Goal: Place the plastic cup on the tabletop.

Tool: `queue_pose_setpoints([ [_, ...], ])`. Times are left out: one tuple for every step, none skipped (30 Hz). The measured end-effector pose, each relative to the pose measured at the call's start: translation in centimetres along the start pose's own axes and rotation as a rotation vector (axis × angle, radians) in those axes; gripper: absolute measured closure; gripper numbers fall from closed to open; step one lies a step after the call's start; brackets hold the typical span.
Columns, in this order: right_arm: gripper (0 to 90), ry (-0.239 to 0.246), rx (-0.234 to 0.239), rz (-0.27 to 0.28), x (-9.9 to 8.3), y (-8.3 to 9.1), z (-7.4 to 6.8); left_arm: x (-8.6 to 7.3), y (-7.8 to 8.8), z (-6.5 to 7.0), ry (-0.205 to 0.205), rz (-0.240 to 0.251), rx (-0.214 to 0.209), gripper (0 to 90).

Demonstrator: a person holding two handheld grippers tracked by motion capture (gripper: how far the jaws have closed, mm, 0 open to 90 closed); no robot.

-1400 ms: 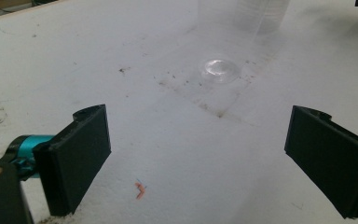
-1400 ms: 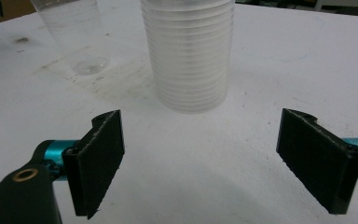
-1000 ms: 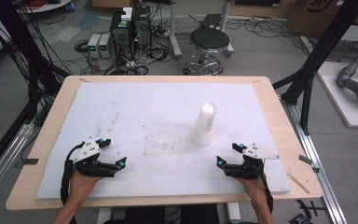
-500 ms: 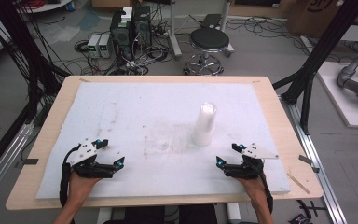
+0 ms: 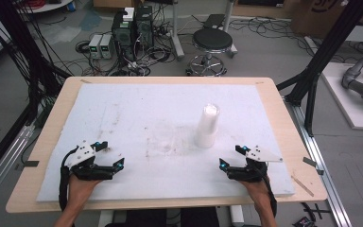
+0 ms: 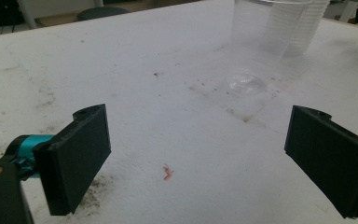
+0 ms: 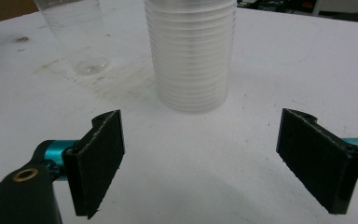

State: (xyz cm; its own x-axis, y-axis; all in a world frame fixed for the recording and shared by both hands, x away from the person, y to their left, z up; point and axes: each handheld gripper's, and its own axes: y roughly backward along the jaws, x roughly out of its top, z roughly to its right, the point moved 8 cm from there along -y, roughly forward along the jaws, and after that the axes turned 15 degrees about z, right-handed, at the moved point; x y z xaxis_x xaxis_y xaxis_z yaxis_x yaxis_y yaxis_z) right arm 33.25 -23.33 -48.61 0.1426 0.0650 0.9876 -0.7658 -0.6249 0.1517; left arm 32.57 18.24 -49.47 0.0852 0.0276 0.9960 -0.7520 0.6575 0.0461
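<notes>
While both hands rest near the table's front edge, left gripper and right gripper — jaws wide, empty — flank the stack of clear cups, single clear cup beside it.

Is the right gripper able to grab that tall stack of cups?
Probably yes. The right gripper is open, and the stack of cups stands straight ahead of it with bare white mat between them.
</notes>
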Motion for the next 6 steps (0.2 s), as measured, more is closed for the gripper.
queue_pose_setpoints([
  [15.1, 0.005, -0.005, 0.002, 0.01, 0.04, -0.04, 0.01, 0.04, -0.02, 0.0, 0.001, 0.003, 6.8],
  [15.2, 0.02, -0.01, 0.008, 0.05, 0.09, -0.13, 0.03, 0.06, -0.03, 0.006, 0.006, 0.007, 6.8],
  [15.2, 0.02, -0.01, 0.008, 0.05, 0.09, -0.13, 0.03, 0.06, -0.03, 0.006, 0.006, 0.007, 6.8],
  [15.2, 0.03, -0.013, 0.009, 0.05, 0.06, -0.14, 0.03, 0.09, -0.06, 0.008, 0.006, 0.008, 6.8],
  [15.1, 0.032, -0.01, -0.002, -0.04, 0.0, -0.26, 0.03, 0.1, -0.1, 0.007, 0.007, 0.007, 6.8],
  [15.1, 0.032, -0.01, -0.002, -0.04, 0.0, -0.26, 0.03, 0.1, -0.1, 0.007, 0.007, 0.007, 6.8],
])
